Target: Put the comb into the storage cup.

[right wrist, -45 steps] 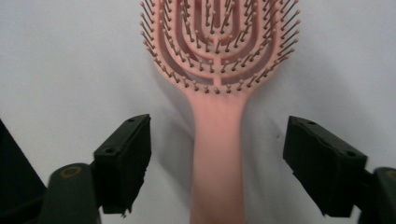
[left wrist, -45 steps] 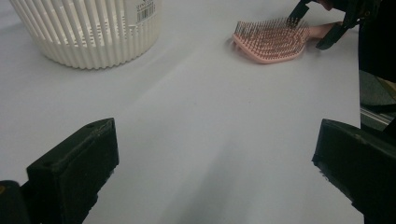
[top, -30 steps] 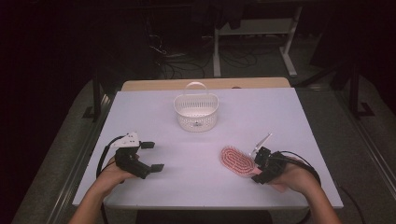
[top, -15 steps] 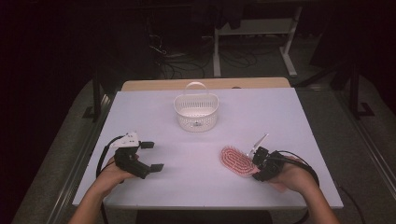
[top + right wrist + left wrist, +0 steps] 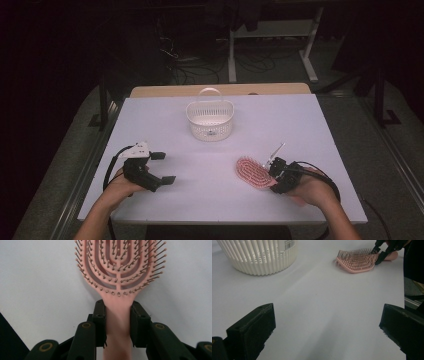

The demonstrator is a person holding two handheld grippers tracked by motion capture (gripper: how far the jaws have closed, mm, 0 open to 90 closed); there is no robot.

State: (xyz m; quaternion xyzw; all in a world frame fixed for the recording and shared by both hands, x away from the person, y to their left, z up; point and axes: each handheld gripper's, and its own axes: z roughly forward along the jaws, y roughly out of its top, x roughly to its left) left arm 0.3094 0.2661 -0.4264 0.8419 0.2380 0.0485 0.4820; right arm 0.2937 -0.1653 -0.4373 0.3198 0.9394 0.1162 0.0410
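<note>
At the left of the bench, the left hand-held gripper rests low over the white surface with its jaws spread wide and nothing between them; the left gripper view looks out between the two black jaws at bare bench.

Further along, toward the far middle, stands one white slatted basket with a hoop handle. A barcode sticker sits on its wall in the left gripper view; its print is too small to read.

To the right of centre lies one pink hairbrush, flat on the bench, bristles up, head pointing away from the person's right hand.

The right hand-held gripper has just been closing, and its jaws now press on either side of the hairbrush's handle, just behind the head.

Two hand-held grippers, one basket, one hairbrush in all.
</note>
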